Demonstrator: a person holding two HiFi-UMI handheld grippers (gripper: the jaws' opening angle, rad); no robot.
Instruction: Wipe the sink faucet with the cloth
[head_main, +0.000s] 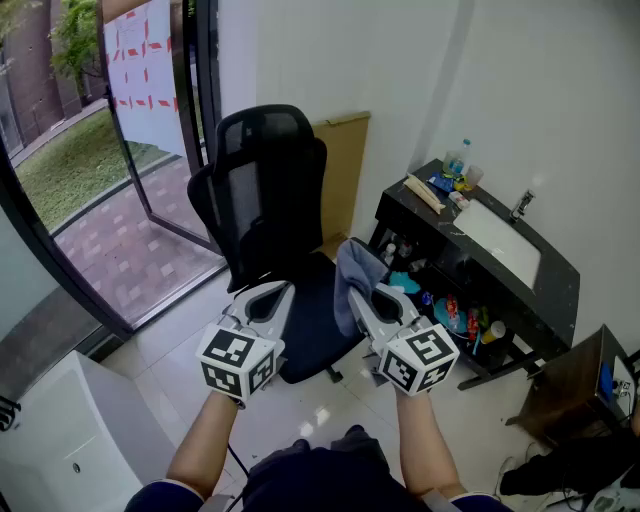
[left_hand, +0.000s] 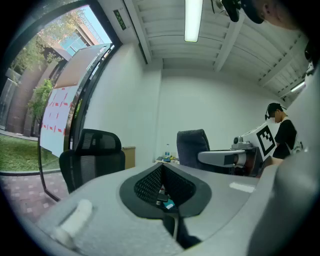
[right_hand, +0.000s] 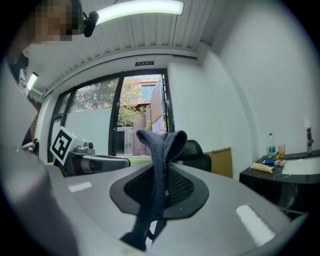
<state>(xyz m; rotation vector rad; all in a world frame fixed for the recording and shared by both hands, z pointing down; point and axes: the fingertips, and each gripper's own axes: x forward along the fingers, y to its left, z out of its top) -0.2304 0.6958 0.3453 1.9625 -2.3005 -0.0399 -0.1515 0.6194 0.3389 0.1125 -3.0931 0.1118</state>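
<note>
I've got a black mesh office chair (head_main: 265, 190) dead ahead, with a brown cardboard panel (head_main: 345, 165) leaning on the wall behind it. Glass doors (head_main: 60, 150) stand left (red-marked sheet above). A bottle (head_main: 458, 157) stands on the black counter (head_main: 398, 208), and there's colourful clutter (head_main: 455, 310) underneath.

Chair (head_main: 270, 200) left of counter (head_main: 556, 292); faucet (head_main: 520, 205) perhaps behind sink (head_main: 500, 242).
</note>
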